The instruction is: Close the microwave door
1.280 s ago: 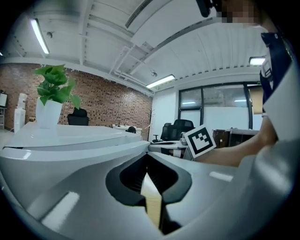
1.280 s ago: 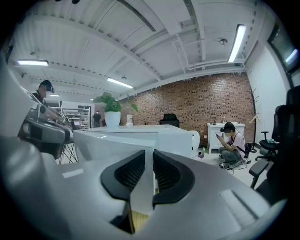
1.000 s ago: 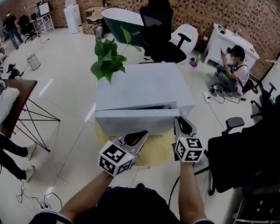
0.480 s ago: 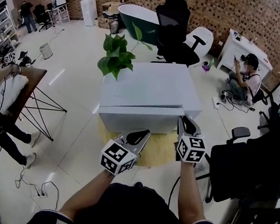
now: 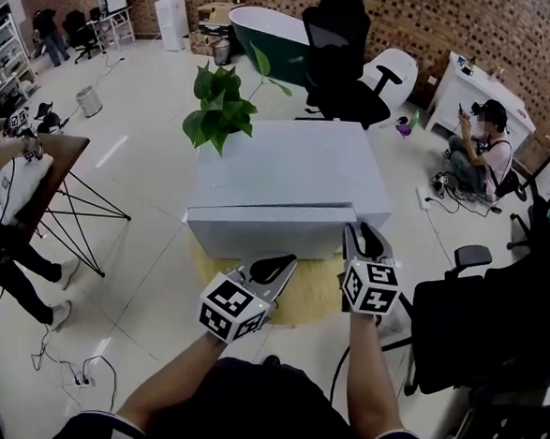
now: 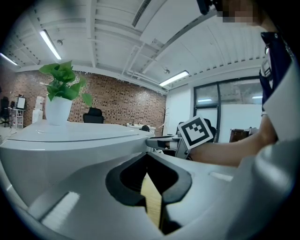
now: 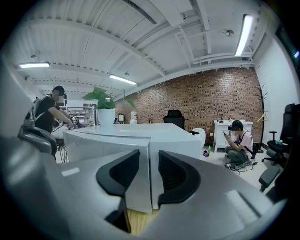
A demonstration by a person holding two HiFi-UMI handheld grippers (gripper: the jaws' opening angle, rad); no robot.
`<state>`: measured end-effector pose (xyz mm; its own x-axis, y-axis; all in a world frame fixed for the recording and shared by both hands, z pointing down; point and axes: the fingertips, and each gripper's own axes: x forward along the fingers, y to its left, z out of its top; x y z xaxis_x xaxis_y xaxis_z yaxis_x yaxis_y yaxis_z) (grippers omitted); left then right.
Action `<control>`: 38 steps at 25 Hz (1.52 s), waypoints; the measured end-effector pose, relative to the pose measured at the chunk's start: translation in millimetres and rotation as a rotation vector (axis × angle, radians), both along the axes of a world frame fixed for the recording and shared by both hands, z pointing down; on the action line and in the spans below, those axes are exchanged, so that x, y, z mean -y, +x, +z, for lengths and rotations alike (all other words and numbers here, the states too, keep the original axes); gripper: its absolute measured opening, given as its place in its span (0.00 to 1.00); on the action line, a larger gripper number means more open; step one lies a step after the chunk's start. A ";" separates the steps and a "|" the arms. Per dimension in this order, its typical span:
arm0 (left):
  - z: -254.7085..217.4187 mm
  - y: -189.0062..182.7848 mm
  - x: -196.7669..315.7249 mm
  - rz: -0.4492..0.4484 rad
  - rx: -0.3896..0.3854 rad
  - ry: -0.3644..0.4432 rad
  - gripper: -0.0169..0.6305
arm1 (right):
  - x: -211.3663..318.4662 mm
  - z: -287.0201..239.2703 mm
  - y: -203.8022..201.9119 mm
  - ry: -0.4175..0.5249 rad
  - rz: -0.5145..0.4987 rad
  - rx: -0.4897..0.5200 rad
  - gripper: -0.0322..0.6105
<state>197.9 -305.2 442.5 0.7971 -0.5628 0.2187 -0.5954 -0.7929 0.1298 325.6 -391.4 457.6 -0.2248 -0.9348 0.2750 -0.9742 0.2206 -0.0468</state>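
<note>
The white microwave (image 5: pixel 288 168) stands on a round wooden table (image 5: pixel 312 296). Its door (image 5: pixel 265 232) lies almost flush against the body, with a thin seam at the right corner. My right gripper (image 5: pixel 366 237) is at that corner. Its jaws have just been opening and stand apart. In the right gripper view the door's free edge (image 7: pixel 136 154) sits between them, with a dark gap beside it, and my right gripper (image 7: pixel 149 159) does not press on it. My left gripper (image 5: pixel 286 260) hovers in front of the door, shut and empty. From its own view, my left gripper (image 6: pixel 147 161) faces the microwave (image 6: pixel 70 140).
A potted plant (image 5: pixel 217 107) stands on the microwave's far left corner. A black office chair (image 5: pixel 343 50) is behind the table and another chair (image 5: pixel 466 312) is close on the right. A person (image 5: pixel 482 149) sits on the floor at the back right. A small table (image 5: pixel 53 166) is at the left.
The door has swung from slightly ajar to nearly flush with the body. The right gripper's jaws have spread apart at the door's right corner. The left gripper has stayed put.
</note>
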 end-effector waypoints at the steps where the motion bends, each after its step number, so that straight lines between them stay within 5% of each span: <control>1: -0.3 0.5 0.6 0.000 0.001 0.001 0.04 | 2.8 -0.3 -0.4 -0.004 0.004 0.002 0.26; 7: -1.8 5.0 0.5 0.008 -0.002 0.006 0.04 | 17.7 2.1 0.7 -0.055 0.080 0.023 0.27; 13: -5.8 2.3 -0.2 0.001 -0.004 0.011 0.04 | 14.0 1.3 2.5 -0.047 0.054 0.042 0.27; 25: -6.3 -2.1 -1.9 -0.013 -0.007 -0.002 0.04 | -36.4 4.4 -28.9 -0.060 -0.195 0.059 0.17; 38: -15.5 -4.3 -19.9 0.000 0.001 0.020 0.04 | -80.8 -39.6 -70.1 0.075 -0.358 0.106 0.05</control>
<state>193.6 -285.3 427.1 0.7972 -0.5666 0.2082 -0.5951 -0.7955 0.1138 255.4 -310.5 418.0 -0.5645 -0.8085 0.1665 -0.8254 0.5529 -0.1137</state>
